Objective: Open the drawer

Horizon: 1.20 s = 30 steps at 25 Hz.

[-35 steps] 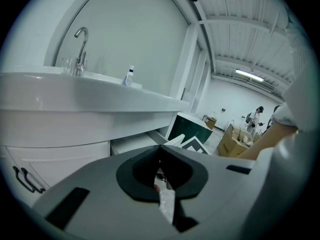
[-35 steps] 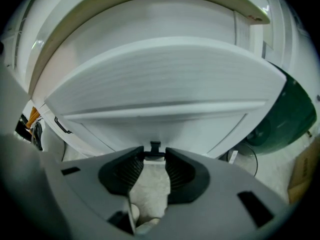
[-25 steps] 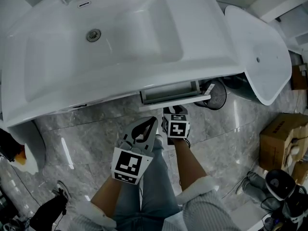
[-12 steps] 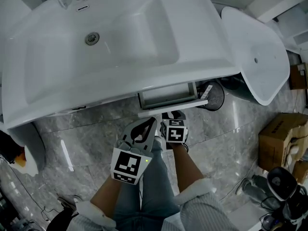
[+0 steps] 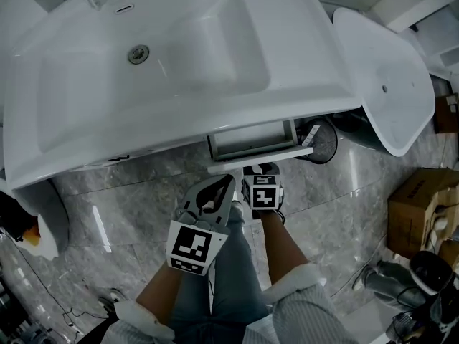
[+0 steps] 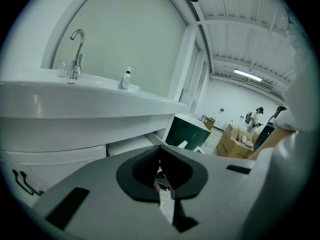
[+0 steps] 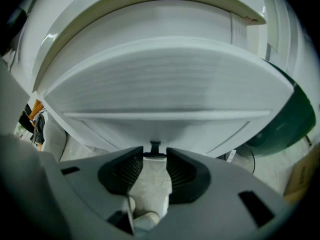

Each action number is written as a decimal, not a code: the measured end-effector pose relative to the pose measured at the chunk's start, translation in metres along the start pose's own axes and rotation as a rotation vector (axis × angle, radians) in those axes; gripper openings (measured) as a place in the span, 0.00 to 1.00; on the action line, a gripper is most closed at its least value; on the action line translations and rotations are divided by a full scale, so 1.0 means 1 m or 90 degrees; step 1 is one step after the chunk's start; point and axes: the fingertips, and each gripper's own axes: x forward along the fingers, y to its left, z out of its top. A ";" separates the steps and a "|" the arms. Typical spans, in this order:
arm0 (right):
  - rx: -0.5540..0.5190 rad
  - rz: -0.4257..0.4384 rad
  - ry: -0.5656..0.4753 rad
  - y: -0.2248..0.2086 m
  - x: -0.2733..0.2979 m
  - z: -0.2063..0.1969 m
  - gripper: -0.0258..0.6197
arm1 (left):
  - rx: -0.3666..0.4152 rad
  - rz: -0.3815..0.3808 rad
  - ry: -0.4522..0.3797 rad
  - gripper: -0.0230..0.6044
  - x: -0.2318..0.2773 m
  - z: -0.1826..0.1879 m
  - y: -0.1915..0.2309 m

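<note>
Drawer [image 5: 252, 140] partly out beneath sink [image 5: 179, 56]. Right tool [image 7: 155, 156] at drawer front, jaws opening around small dark pull [image 7: 155, 147], likely letting go. Left tool [image 6: 161, 153] closed, empty, parked clear.
</note>
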 end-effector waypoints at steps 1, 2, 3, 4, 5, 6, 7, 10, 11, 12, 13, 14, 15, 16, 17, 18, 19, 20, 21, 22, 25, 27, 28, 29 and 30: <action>-0.011 0.000 0.006 0.000 0.002 0.000 0.28 | 0.001 -0.001 0.002 0.06 0.000 -0.001 -0.001; -0.018 0.000 0.012 0.000 0.004 0.001 0.28 | 0.002 -0.002 0.003 0.06 -0.001 -0.003 -0.001; -0.020 -0.001 0.018 0.000 0.006 0.001 0.28 | 0.003 -0.002 0.006 0.06 -0.002 -0.004 0.000; -0.017 -0.002 0.021 0.000 0.008 0.001 0.28 | 0.003 0.000 0.007 0.06 -0.003 -0.005 0.001; -0.012 -0.003 0.021 0.000 0.008 0.001 0.27 | 0.003 0.002 0.008 0.06 -0.004 -0.006 0.002; -0.005 -0.005 0.018 0.000 0.008 0.001 0.27 | 0.002 0.004 0.009 0.06 -0.004 -0.007 0.004; 0.002 -0.007 0.015 -0.001 0.008 0.001 0.27 | 0.003 0.006 0.008 0.06 -0.004 -0.006 0.005; 0.018 -0.005 0.008 -0.002 0.007 0.002 0.26 | 0.006 0.010 0.004 0.06 -0.005 -0.003 0.008; 0.019 -0.004 0.007 -0.002 0.006 0.002 0.26 | 0.006 0.012 0.003 0.06 -0.005 -0.002 0.010; 0.019 -0.003 0.007 -0.001 0.006 0.002 0.26 | 0.006 0.013 0.001 0.06 -0.006 -0.001 0.011; 0.018 -0.002 0.007 0.000 0.005 0.002 0.26 | 0.006 0.014 0.000 0.06 -0.007 0.000 0.012; 0.017 -0.002 0.007 0.001 0.004 0.001 0.26 | 0.006 0.014 -0.001 0.06 -0.007 0.000 0.012; 0.016 -0.003 0.009 0.001 0.004 0.001 0.26 | 0.005 0.014 -0.003 0.06 -0.006 0.001 0.012; 0.014 -0.003 0.010 0.000 0.003 0.000 0.26 | 0.005 0.012 -0.003 0.06 -0.006 0.001 0.011; 0.013 -0.004 0.012 0.000 0.003 0.000 0.26 | 0.005 0.011 -0.003 0.06 -0.006 0.001 0.010; 0.013 -0.004 0.012 0.000 0.002 -0.001 0.26 | 0.005 0.009 -0.003 0.06 -0.005 0.001 0.009; 0.014 -0.004 0.013 0.000 0.001 -0.002 0.26 | 0.004 0.008 -0.002 0.06 -0.005 0.001 0.008; 0.015 -0.004 0.013 0.000 0.000 -0.003 0.26 | 0.003 0.007 -0.001 0.06 -0.005 0.000 0.009; 0.017 -0.004 0.014 0.001 -0.001 -0.005 0.26 | 0.002 0.007 -0.001 0.06 -0.005 0.000 0.009; 0.018 -0.003 0.015 0.001 -0.002 -0.006 0.26 | 0.002 0.006 0.000 0.06 -0.005 0.000 0.010; 0.020 -0.004 0.019 0.001 -0.005 -0.012 0.26 | 0.003 0.005 0.001 0.06 -0.004 0.000 0.010; 0.022 -0.005 0.020 0.002 -0.006 -0.013 0.26 | 0.003 0.007 0.001 0.06 -0.004 0.002 0.012; 0.023 -0.006 0.020 0.002 -0.006 -0.013 0.26 | 0.002 0.008 0.000 0.06 -0.004 0.002 0.014; 0.023 -0.007 0.019 0.002 -0.006 -0.014 0.26 | 0.002 0.008 0.000 0.06 -0.004 0.003 0.014; 0.022 -0.008 0.019 0.001 -0.006 -0.014 0.26 | 0.002 0.007 0.001 0.06 -0.003 0.003 0.014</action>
